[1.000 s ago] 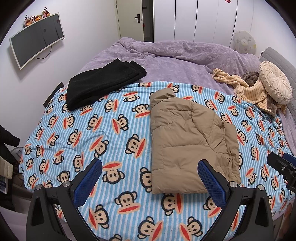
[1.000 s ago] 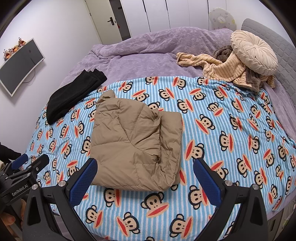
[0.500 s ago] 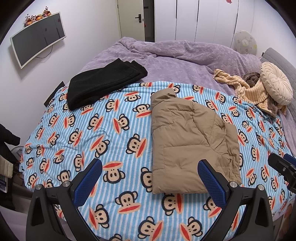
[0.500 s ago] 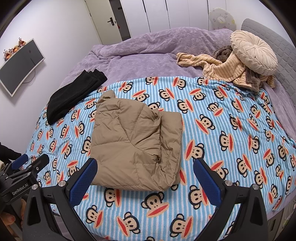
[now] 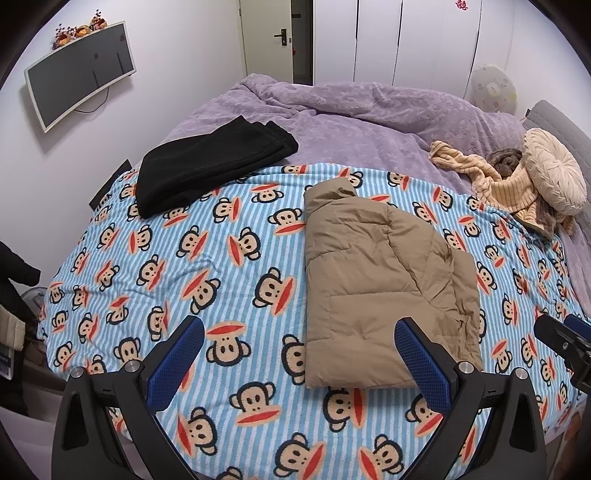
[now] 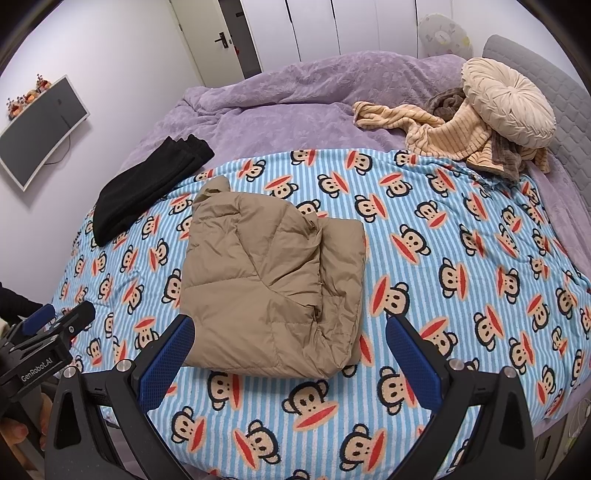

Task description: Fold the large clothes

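Soft cloth everywhere, hard plastic at the near edge.
The tan jacket (image 6: 273,280) is quilted, faintly sheeny fabric on a fuzzy monkey-print blanket (image 6: 461,258); the right gripper (image 6: 290,345) has matt black plastic arms and textured blue pads (image 6: 166,363).

White walls (image 5: 184,33), wall-mounted screen (image 5: 79,86)

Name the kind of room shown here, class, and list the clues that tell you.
Most likely a home bedroom: a bed with a purple duvet and monkey-print blanket, a round cushion by the padded headboard, and white wardrobe doors behind.
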`<state>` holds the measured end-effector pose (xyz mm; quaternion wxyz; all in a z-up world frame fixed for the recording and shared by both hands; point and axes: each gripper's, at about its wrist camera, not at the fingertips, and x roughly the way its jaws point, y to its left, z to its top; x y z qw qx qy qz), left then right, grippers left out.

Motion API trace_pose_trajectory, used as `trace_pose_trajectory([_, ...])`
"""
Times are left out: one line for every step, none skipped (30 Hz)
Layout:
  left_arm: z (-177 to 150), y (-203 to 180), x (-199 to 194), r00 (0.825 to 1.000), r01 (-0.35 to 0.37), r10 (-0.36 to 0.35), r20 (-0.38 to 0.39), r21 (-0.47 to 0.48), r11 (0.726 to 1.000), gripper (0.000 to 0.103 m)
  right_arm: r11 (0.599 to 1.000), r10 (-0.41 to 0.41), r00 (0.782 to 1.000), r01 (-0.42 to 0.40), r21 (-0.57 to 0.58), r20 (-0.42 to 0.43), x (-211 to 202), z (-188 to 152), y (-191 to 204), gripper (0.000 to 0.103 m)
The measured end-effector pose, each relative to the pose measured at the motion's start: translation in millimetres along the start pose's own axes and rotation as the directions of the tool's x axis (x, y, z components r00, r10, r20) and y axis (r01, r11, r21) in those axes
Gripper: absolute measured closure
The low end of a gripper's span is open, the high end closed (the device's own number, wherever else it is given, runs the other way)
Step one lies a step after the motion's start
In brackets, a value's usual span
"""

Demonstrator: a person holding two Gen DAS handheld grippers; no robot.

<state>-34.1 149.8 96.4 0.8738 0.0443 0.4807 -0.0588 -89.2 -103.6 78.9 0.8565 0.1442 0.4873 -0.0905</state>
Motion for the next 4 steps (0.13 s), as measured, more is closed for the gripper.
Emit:
trace_pose_trajectory([0.5, -0.1, 0.3, 1.0, 0.002, -0.002, 0.0, 0.002, 1.0, 0.0, 1.0, -0.001, 1.0, 0.001, 0.0, -0.001, -0.1, -1.0, 0.7, 0.0])
trace_pose_trajectory([0.6, -0.5, 0.3, 1.0, 0.004, -0.004, 0.001, 0.002, 1.0, 0.0, 1.0, -0.001, 1.0, 0.001, 0.002, -0.001, -0.5, -1.7, 1.0, 0.0])
trace_pose_trajectory([0.2, -1.3, 0.2, 1.0, 0.008, -0.008, 0.0, 0.002, 1.0, 0.0, 1.0, 0.0, 1.0, 0.0, 0.0, -0.001, 0.2, -0.6, 0.1, 0.0])
trace_pose_trajectory([0.0, -1.8, 0.4, 1.0, 0.01, -0.01, 0.0, 0.002, 1.0, 0.0, 1.0, -0.001, 1.0, 0.001, 0.001, -0.002, 0.0, -1.6, 0.6, 0.0])
